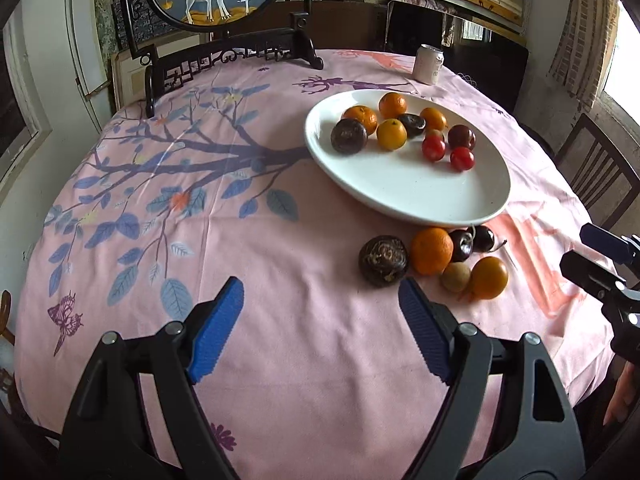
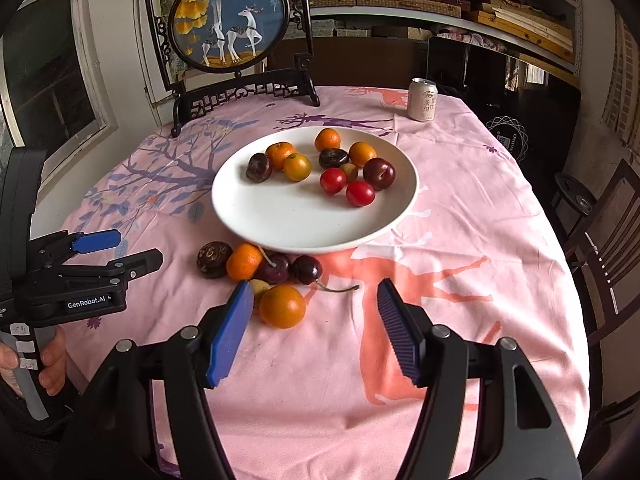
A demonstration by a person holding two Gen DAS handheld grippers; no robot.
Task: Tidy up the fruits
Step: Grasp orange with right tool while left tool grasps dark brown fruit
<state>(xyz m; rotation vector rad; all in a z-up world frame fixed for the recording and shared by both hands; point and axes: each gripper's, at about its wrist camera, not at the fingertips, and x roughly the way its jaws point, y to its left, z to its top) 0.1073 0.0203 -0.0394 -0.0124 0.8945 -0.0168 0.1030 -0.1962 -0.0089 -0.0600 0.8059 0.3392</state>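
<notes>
The loose orange fruit (image 2: pixel 282 306) lies on the worktop (image 2: pixel 460 240) in front of the white plate (image 2: pixel 240 216), just beside the right hand-held gripper (image 2: pixel 316 304); both it and the left hand-held gripper (image 1: pixel 322 304) are spread and empty, the right nearer.

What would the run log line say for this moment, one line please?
left tongs: open, empty | right tongs: open, empty | white plate: fruit on it | loose fruit: on tablecloth beside plate
</notes>
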